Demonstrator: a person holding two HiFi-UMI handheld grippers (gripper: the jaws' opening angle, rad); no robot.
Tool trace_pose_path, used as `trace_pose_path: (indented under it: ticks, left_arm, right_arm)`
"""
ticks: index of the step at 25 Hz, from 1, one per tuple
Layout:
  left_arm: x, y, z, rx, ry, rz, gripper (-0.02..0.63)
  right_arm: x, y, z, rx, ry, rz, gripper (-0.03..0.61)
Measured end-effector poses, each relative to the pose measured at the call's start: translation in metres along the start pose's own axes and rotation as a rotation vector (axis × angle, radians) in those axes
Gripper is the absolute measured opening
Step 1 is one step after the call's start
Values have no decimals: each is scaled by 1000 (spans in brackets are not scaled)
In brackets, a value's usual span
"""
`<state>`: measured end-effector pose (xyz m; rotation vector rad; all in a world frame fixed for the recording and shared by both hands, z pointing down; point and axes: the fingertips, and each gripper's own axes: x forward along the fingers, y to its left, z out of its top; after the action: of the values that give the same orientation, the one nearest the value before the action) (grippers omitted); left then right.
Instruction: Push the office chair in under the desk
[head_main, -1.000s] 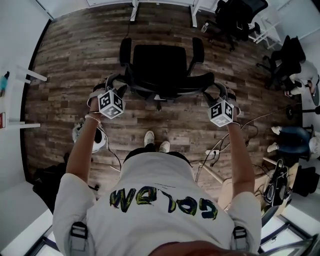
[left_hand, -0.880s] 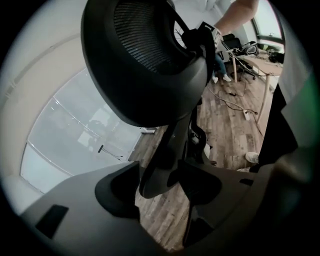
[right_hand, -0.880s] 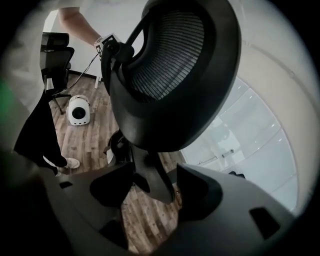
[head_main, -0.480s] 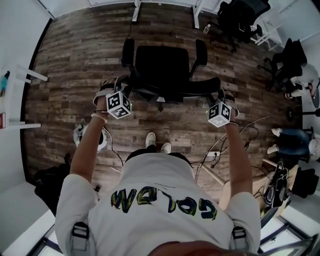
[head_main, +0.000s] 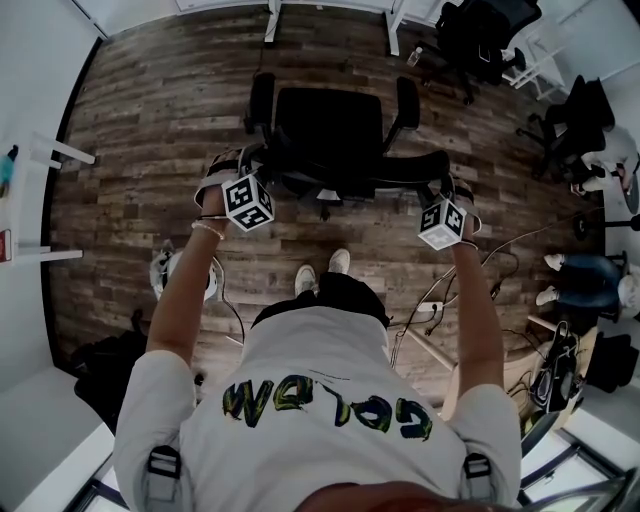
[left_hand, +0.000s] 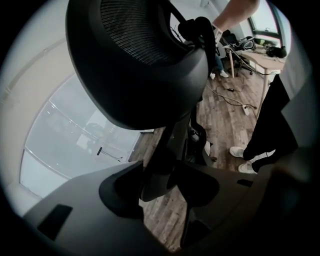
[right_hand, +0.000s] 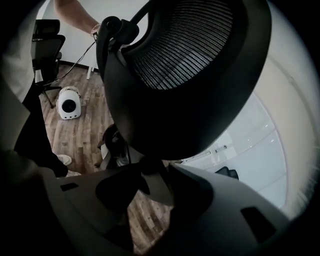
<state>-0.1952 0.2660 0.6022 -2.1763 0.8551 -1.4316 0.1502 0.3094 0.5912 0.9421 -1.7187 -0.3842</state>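
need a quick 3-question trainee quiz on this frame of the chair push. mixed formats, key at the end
1. True or false: the left gripper and the right gripper are both clamped on the backrest of the office chair.
2. The seat lies: A) beyond the backrest from the person, B) between person and backrest, C) tipped onto the floor.
3. Is the seat under the desk yet?
Key: 1 true; 2 A; 3 no, it stands short of the desk legs.
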Motion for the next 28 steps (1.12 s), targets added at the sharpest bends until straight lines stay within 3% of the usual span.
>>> trace_pose_path:
  ticks: [13,28]
  left_arm:
    - [43,39,7,-12,36,15,209]
    - [114,108,25,-25,62,21,210]
  right_arm:
    - [42,-35,2,15,21,-29,181]
    - [112,-107,5,18,6,-25,183]
